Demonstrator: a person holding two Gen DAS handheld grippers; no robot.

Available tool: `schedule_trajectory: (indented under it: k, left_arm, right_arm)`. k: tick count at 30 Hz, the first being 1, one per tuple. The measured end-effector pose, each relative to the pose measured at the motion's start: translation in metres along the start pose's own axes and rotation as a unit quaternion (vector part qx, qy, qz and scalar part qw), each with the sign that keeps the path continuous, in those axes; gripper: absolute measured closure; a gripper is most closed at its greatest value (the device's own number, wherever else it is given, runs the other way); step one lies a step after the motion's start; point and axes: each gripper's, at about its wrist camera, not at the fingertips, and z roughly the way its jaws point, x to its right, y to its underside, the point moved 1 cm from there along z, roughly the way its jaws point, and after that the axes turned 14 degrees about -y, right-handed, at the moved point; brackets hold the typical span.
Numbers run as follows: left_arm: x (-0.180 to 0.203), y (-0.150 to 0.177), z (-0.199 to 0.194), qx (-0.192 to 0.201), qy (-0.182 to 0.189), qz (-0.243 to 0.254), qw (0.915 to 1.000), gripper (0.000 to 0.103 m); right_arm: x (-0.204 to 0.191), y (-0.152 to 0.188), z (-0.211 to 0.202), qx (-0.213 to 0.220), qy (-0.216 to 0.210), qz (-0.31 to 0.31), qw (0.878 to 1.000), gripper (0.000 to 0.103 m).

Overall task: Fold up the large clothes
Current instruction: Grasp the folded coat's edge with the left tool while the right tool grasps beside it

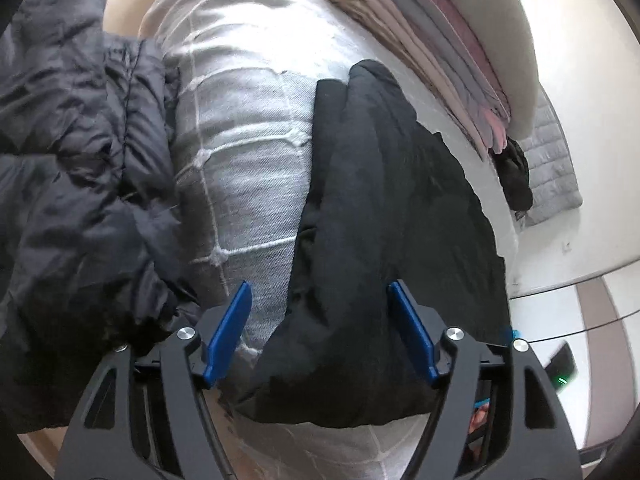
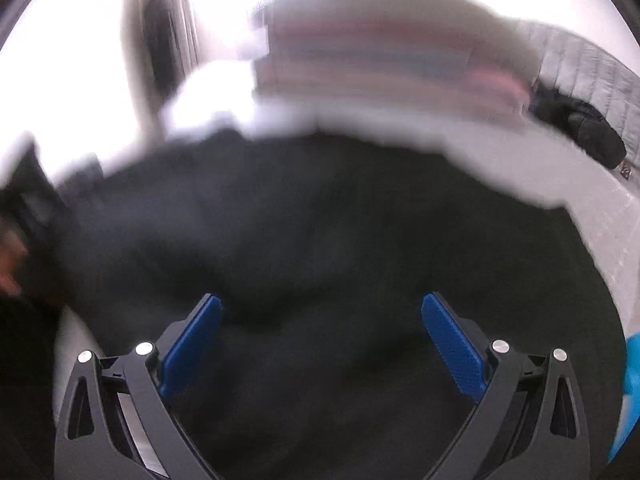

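A black garment (image 1: 380, 200), folded into a long bundle, lies on a grey checked blanket (image 1: 240, 120). My left gripper (image 1: 319, 286) hovers over its near end, jaws open; the bundle's near end lies between the blue pads (image 1: 236, 332), and the left pad stands clear of the fabric. In the blurred right wrist view the same black garment (image 2: 320, 220) fills the middle. My right gripper (image 2: 321, 300) is open above it, its pads wide apart with nothing pinched.
A crumpled dark puffy jacket (image 1: 72, 140) lies left of the blanket. A stack of folded clothes (image 1: 420, 40) sits at the back right, with a small black item (image 1: 516, 176) and a grey quilted piece (image 1: 552, 168) beside it. A hand (image 2: 8, 264) shows at the left edge.
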Motion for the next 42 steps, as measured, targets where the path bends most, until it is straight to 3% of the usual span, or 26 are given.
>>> schedule_trajectory:
  k: [1,2,5,10,15,17,19,21,22,23,26,27,29,32,34,35,38,42]
  left_arm:
    - [0.003,0.0,-0.002,0.009,0.004,0.01,0.9999,0.046]
    - [0.007,0.001,-0.005,0.022,0.005,0.024,0.9995,0.061]
    - [0.01,0.0,-0.007,0.032,0.002,0.034,0.9989,0.071]
    - [0.013,-0.002,-0.009,0.034,0.004,0.036,0.9987,0.073]
    - [0.006,-0.002,-0.008,0.022,0.013,0.02,0.9995,0.068]
    - [0.006,-0.002,-0.008,0.023,0.012,0.019,0.9995,0.067]
    - [0.007,-0.002,-0.008,0.024,0.01,0.017,0.9995,0.066]
    - [0.006,-0.003,-0.008,0.023,0.01,0.012,0.9996,0.065]
    - [0.005,-0.004,-0.007,0.021,0.011,0.009,0.9997,0.064]
    - [0.005,-0.004,-0.006,0.019,0.011,0.007,0.9997,0.063]
    - [0.004,-0.005,-0.003,0.014,0.011,0.004,0.9998,0.06]
    - [0.004,-0.005,-0.003,0.014,0.01,0.003,0.9999,0.059]
    - [0.004,-0.006,-0.002,0.012,0.008,0.002,0.9999,0.058]
    - [0.006,-0.006,0.001,0.01,0.002,0.003,0.9999,0.055]
    - [0.007,-0.006,0.002,0.01,-0.002,0.005,0.9999,0.055]
    - [0.008,-0.007,0.002,0.011,-0.003,0.005,0.9999,0.054]
    - [0.009,-0.007,0.001,0.017,-0.004,0.012,0.9998,0.055]
    - [0.011,-0.007,-0.004,0.027,0.007,0.024,0.9993,0.072]
  right_arm:
    - [0.002,0.001,0.003,0.0,-0.003,0.01,1.0,0.006]
    - [0.003,-0.002,0.001,0.004,-0.006,0.013,1.0,0.006]
    - [0.008,-0.004,-0.011,0.015,-0.038,0.028,0.999,0.006]
    - [0.053,-0.008,-0.091,0.096,-0.1,0.123,0.983,0.006]
    - [0.159,0.043,-0.181,0.1,-0.038,0.24,0.965,0.006]
    - [0.201,0.081,-0.199,0.102,-0.037,0.31,0.945,0.006]
    - [0.235,0.12,-0.199,0.089,-0.064,0.374,0.921,0.006]
    - [0.26,0.159,-0.188,0.092,-0.137,0.438,0.884,0.006]
    - [0.268,0.173,-0.181,0.104,-0.178,0.465,0.861,0.006]
    - [0.274,0.188,-0.172,0.119,-0.229,0.494,0.83,0.006]
    - [0.277,0.205,-0.149,0.131,-0.303,0.523,0.786,0.006]
    - [0.274,0.204,-0.142,0.134,-0.324,0.523,0.777,0.006]
    - [0.267,0.2,-0.133,0.133,-0.354,0.514,0.77,0.006]
    - [0.259,0.192,-0.126,0.132,-0.369,0.501,0.772,0.007]
    - [0.255,0.186,-0.124,0.13,-0.356,0.49,0.785,0.031]
    - [0.255,0.186,-0.124,0.122,-0.338,0.49,0.795,0.058]
    - [0.253,0.19,-0.135,0.133,-0.322,0.473,0.809,0.067]
    - [0.246,0.189,-0.146,0.156,-0.318,0.466,0.81,0.072]
